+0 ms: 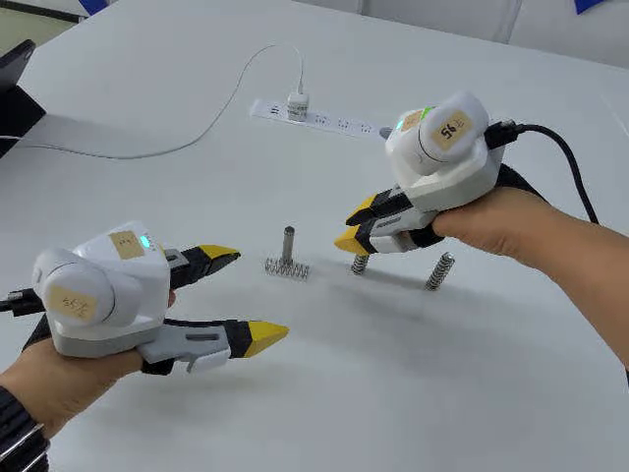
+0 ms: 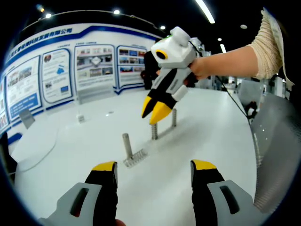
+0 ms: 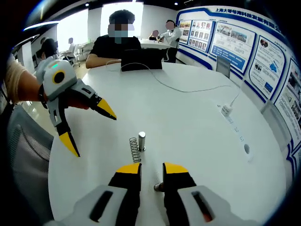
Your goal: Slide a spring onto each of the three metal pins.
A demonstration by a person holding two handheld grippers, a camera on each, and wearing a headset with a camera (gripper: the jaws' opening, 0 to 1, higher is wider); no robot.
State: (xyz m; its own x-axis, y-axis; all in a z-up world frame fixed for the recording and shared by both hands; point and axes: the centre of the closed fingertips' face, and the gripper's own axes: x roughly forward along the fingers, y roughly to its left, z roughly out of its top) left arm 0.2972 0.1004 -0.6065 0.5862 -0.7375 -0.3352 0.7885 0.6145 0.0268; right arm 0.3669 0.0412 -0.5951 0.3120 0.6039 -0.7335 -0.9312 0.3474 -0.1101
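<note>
A bare metal pin (image 1: 288,243) (image 2: 126,145) (image 3: 141,141) stands mid-table, and a loose spring (image 1: 287,267) (image 2: 135,157) (image 3: 134,149) lies flat at its base. Two other pins carry springs: one (image 1: 360,264) (image 2: 154,132) stands just under my right gripper's tips, the other (image 1: 439,270) (image 2: 174,117) further right. My right gripper (image 1: 350,226) (image 2: 154,113) (image 3: 152,172) hovers over the nearer sprung pin, whose top (image 3: 157,187) shows between its jaws. They stand narrowly open and hold nothing. My left gripper (image 1: 244,295) (image 2: 154,165) (image 3: 93,133) is wide open and empty, left of the bare pin.
At the back of the white table (image 1: 324,393) lies a white power strip (image 1: 314,118) (image 3: 235,125) with a plugged charger (image 1: 298,103) and trailing cable. A dark object (image 1: 15,93) sits at the left edge. Seated people and a laptop (image 3: 141,59) are at the far side.
</note>
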